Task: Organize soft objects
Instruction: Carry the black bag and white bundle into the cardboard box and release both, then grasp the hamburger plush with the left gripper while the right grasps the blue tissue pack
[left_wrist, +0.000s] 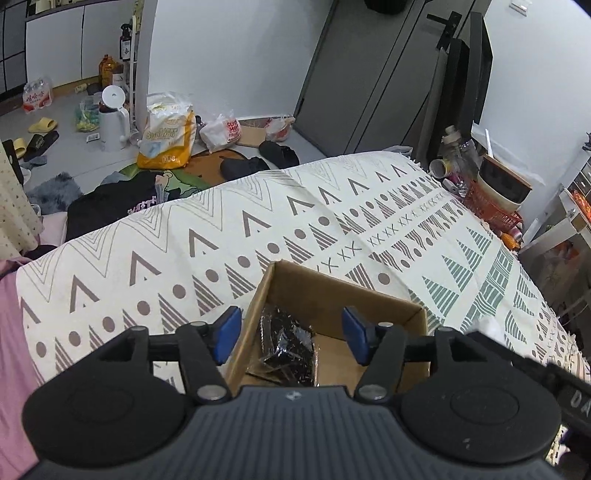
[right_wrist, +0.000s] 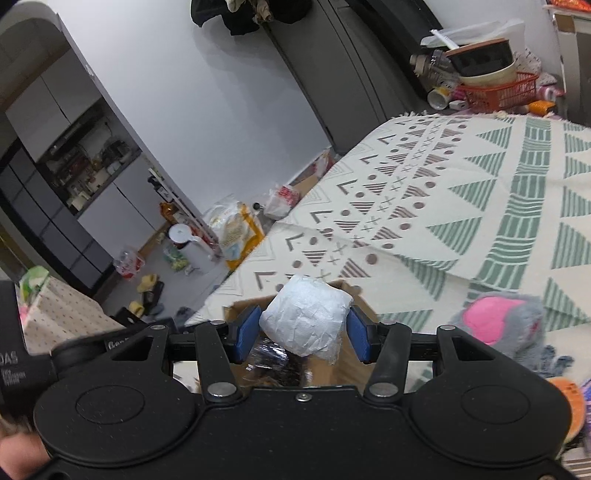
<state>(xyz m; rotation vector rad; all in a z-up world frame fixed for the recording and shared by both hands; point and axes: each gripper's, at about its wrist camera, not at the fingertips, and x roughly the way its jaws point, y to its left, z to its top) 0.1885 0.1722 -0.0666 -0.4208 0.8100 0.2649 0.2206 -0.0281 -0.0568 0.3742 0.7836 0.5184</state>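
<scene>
Cardboard box (left_wrist: 334, 295) sits on a patterned cloth (left_wrist: 221, 236) as we hover our left gripper (left_wrist: 291, 334), blue pads spread wide and empty, above a black crinkled packet (left_wrist: 288, 343) inside it. At right, our right gripper (right_wrist: 303, 334) clamps a white crumpled bundle (right_wrist: 304, 317) over the box; a grey-and-pink plush toy (right_wrist: 498, 325) lies nearby.

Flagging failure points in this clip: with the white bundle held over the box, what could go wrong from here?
The white wrapped bundle fills most of the right claw's span above the cardboard box; dropped off-centre, it might catch the rim and roll onto the patterned cloth. The black crinkly packet already takes floor space, so the bundle may sit proud. The open left claw hovers over the same opening and might collide.
</scene>
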